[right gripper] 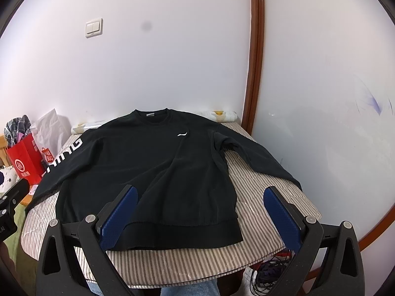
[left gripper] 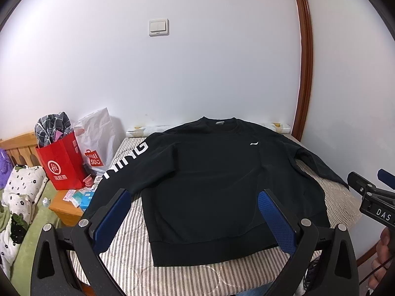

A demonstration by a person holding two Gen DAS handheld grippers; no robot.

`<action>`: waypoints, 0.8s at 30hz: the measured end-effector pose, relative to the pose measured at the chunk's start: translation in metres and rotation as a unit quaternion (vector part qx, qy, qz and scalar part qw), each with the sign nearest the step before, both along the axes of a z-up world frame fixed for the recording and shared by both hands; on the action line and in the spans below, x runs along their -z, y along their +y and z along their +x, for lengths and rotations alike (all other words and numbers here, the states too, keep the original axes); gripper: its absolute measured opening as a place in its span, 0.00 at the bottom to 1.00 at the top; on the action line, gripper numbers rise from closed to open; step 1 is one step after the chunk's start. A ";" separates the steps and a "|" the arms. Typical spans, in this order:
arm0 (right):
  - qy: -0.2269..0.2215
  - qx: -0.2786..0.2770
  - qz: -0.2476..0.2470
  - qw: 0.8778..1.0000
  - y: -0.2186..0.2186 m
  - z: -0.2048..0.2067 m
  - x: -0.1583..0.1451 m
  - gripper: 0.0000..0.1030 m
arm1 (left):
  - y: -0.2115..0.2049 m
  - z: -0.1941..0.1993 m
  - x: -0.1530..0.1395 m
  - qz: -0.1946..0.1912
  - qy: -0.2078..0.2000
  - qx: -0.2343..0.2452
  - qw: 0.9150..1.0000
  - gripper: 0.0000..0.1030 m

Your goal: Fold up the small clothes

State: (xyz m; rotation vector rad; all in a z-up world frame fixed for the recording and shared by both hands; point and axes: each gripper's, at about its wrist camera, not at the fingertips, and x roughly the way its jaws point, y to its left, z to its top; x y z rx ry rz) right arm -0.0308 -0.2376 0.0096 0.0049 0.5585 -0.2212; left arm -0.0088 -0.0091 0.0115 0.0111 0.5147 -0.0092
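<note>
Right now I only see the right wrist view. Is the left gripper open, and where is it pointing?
Observer: The left gripper is open and holds nothing. It points at the lower body of the black sweatshirt.
Operator: What sits beside the table, below the lettered sleeve?
Observer: A low wooden nightstand with small packets on top. The red paper bag stands at its far edge.

Matt black cloth sweatshirt [left gripper: 207, 172] — striped quilt [right gripper: 259, 192]
</note>
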 end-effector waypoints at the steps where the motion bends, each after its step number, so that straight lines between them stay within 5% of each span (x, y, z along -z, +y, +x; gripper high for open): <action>1: 0.000 0.000 0.000 1.000 0.000 0.001 0.001 0.98 | 0.002 0.002 0.000 -0.001 0.001 0.000 1.000 1.00; 8: 0.008 -0.005 -0.001 1.000 0.006 0.019 0.011 0.98 | 0.014 0.026 0.014 -0.025 0.024 0.016 0.999 1.00; 14: 0.034 -0.010 -0.005 0.999 0.005 0.048 0.041 0.98 | 0.035 0.060 0.044 -0.047 0.059 -0.017 0.997 1.00; 24: 0.081 -0.017 -0.005 0.997 -0.010 0.105 0.101 0.94 | 0.115 0.117 0.127 -0.165 0.136 -0.074 0.974 1.00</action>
